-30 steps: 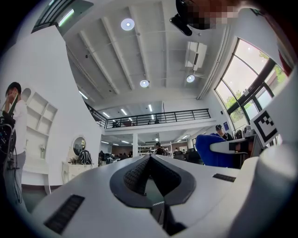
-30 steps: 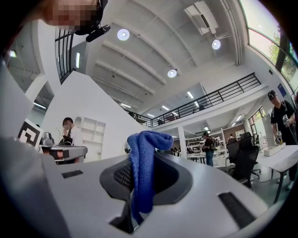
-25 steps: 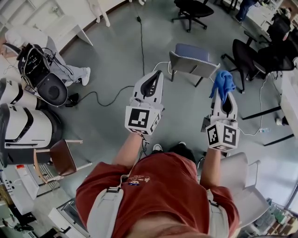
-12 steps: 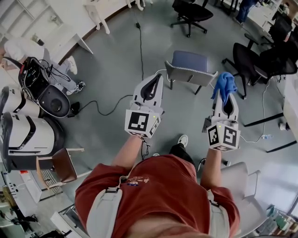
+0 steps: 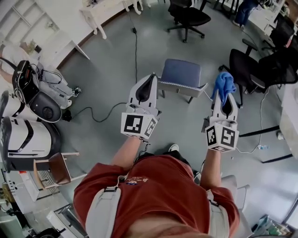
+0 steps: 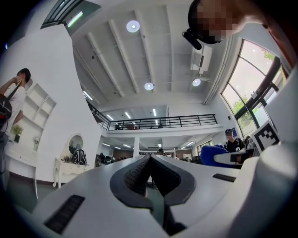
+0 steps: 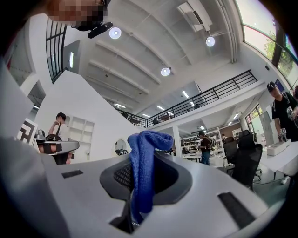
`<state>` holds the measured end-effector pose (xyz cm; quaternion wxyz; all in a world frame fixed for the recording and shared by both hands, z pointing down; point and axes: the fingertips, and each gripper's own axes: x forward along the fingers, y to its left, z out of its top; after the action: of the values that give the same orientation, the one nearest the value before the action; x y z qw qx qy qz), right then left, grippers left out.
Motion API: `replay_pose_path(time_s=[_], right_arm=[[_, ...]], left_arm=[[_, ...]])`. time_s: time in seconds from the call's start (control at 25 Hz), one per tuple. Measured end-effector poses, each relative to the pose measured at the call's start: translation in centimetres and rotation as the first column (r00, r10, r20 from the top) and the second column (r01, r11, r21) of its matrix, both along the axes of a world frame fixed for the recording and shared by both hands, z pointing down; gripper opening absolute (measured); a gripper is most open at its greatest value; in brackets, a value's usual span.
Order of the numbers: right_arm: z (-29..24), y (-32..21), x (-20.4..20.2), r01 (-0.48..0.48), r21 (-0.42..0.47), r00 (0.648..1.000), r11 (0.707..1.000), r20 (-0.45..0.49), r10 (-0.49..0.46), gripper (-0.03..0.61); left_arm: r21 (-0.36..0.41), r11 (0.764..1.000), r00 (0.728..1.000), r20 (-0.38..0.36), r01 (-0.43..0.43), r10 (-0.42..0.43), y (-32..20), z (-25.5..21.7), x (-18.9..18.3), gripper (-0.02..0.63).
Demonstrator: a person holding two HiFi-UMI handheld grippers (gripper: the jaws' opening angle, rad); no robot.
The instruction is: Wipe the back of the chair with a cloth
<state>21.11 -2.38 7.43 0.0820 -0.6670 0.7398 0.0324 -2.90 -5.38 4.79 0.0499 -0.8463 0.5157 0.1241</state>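
The room was a tall open office with a grey floor (image 5: pixel 107 60), and the gripper views showed a white ribbed ceiling with round lights (image 6: pixel 132 26) and a mezzanine behind a black railing (image 6: pixel 163 122). In the head view, bulky white machines (image 5: pixel 23 135) stood at the far left with a small brown chair (image 5: pixel 58 168) beside them. A white table (image 5: pixel 100 11) sat against the far wall, and a black cable (image 5: pixel 135 51) trailed from there across the floor. The person in a red shirt (image 5: pixel 153 186) held both tools out in front. The left gripper (image 5: pixel 148 80) had its jaws pressed together at the tips with nothing between them, as its own view confirmed (image 6: pixel 150 158). Just beyond it, between the two tools in that view and touching neither, the chair (image 5: pixel 180 74) stood on the floor, its blue padded seat facing up and its grey back on the near side. To the right, the right gripper (image 5: pixel 224 98) pinched the blue cloth (image 5: pixel 224 86), which bunched above the jaw tips; its own view showed the cloth (image 7: pixel 142 172) hanging down between the closed pads. Black office chairs (image 5: pixel 247 65) stood at the far right beside desks.
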Motion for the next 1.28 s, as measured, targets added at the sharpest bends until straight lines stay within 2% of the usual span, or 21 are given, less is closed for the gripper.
replay_pose_path(time_s=[0.2,0.44,0.56,0.8,0.96,1.28], right_arm=[[2.0,-2.4,0.3,0.031,-0.012,0.999,0.999,0.032,-0.030,0.060],[2.4,-4.9,-2.3,0.066,-0.018,0.997,0.998,0.050,-0.065,0.060],[3.8,-5.8,-2.6,0.051,-0.046,0.999,0.998,0.020,-0.051,0.060],[11.3,-7.6,-2.3,-0.007,-0.176,1.000,0.984,0.027,0.011,0.060],[17.4,-8.4,-1.5,-0.021,-0.243,0.999,0.970,0.040,0.031,0.060],[32.1,-8.6,-0.2,-0.016,-0.322,0.998,0.946,0.055,0.036,0.057]], left_arm=[[-0.013,1.000,1.000,0.022,0.019,-0.018,-2.2,1.5,0.8,0.012],[-0.030,0.999,1.000,-0.019,0.016,-0.017,-5.4,2.6,-1.1,0.012],[-0.041,0.999,1.000,-0.019,0.014,-0.015,-6.2,4.3,-1.3,0.012],[-0.105,0.994,1.000,0.029,-0.005,0.009,-8.3,10.2,-1.4,0.012],[-0.117,0.993,0.999,0.040,0.001,0.004,-9.1,15.0,-0.9,0.012],[-0.212,0.977,0.997,0.080,0.020,-0.003,-8.4,29.1,2.5,0.012]])
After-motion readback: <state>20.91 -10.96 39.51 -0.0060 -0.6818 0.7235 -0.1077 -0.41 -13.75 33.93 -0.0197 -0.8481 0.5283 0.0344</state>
